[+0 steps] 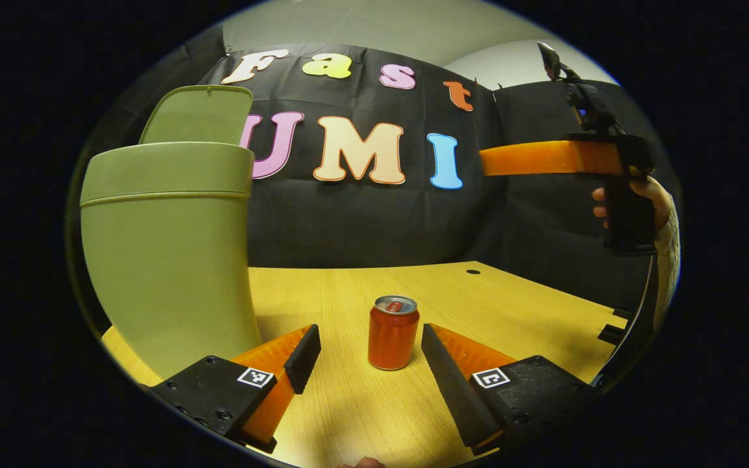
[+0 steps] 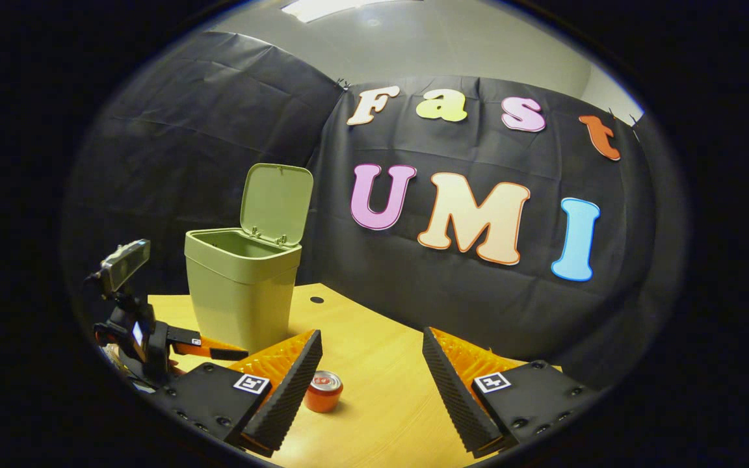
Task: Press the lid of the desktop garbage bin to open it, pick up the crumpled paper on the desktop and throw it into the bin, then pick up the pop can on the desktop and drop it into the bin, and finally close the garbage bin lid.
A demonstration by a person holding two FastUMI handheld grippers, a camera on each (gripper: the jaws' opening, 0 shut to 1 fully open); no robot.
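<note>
Matt plastic bin, glossy metal can, smooth wood-grain table.

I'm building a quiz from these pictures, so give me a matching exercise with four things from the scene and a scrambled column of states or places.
Things:
1. bin lid
2. pop can
3. left gripper
4. right gripper

States:
A. upright on the table, between open fingers
B. raised above the tabletop, jaws open, nothing held
C. standing open at the back of the bin
D. low at the table, fingers either side of the can

Pairs: 1-C, 2-A, 3-D, 4-B
</note>
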